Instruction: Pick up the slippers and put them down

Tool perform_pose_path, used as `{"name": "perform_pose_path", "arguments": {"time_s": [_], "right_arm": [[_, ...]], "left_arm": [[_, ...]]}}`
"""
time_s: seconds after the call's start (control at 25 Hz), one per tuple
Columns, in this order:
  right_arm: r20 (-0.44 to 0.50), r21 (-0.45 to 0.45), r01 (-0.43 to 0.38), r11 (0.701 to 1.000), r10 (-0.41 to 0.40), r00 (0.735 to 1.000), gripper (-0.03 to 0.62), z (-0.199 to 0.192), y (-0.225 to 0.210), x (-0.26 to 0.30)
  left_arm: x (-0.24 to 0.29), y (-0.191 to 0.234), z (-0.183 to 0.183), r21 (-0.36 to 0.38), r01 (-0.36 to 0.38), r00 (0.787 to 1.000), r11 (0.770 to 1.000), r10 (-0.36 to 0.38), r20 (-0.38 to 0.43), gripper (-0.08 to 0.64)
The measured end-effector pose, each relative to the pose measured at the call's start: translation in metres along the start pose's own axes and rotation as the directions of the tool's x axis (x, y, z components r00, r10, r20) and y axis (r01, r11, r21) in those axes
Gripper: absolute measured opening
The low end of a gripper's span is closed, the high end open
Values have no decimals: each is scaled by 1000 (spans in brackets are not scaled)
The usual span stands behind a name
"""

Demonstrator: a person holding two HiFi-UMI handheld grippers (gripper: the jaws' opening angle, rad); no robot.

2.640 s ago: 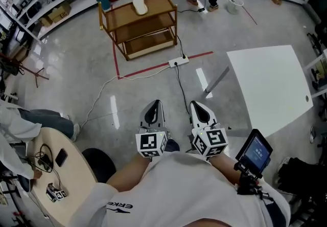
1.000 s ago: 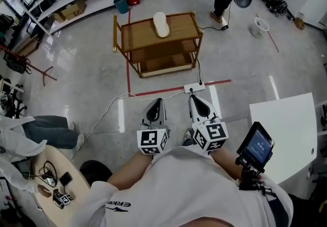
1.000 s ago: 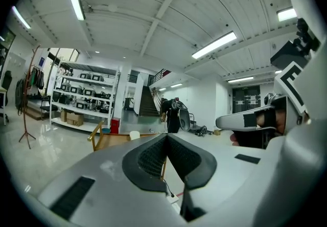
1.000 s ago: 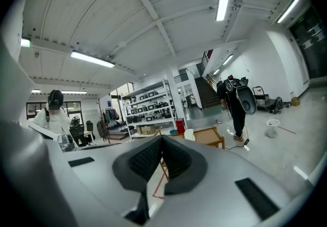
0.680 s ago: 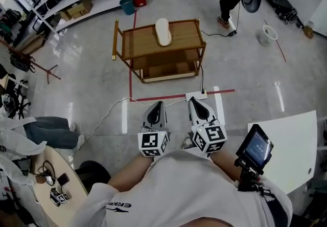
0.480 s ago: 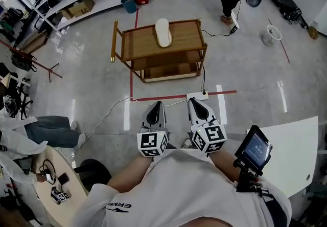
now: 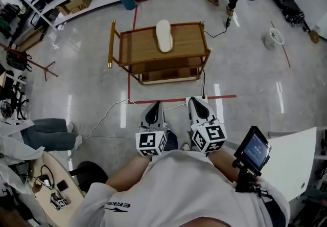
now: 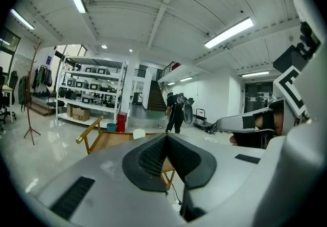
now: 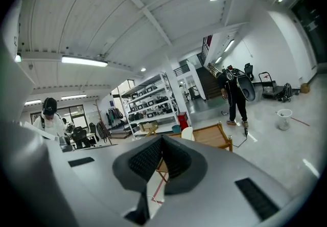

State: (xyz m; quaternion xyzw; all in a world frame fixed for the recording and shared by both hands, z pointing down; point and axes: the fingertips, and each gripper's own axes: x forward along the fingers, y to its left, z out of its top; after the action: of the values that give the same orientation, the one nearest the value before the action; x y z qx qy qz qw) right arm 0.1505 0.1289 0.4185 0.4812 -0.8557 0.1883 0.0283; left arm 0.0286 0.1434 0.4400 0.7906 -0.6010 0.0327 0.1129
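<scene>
Only the head view shows the slipper whole, atop the cart.

Camera stations, as I see them:
- Head view: high, facing steeply down past left gripper and right gripper; wooden cart lies well ahead.
- Left gripper view: low, close behind its jaws, near level.
- Right gripper view: likewise.
- Shared by all three: cart, slipper, person in black.
</scene>
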Motion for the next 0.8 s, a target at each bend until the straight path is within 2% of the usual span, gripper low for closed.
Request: {"name": "perform_pose_path", "arguments": {"time_s": [0.52,0.8], "right_arm": [[19,-32,60,998,-59,998,3,43,11,138],[20,-19,88,996,-87,996,3,45,13,185]], "left_arm": [[95,113,45,3,49,998,999,-49,30,2],[127,155,49,-4,66,998,998,-66,22,3]]}}
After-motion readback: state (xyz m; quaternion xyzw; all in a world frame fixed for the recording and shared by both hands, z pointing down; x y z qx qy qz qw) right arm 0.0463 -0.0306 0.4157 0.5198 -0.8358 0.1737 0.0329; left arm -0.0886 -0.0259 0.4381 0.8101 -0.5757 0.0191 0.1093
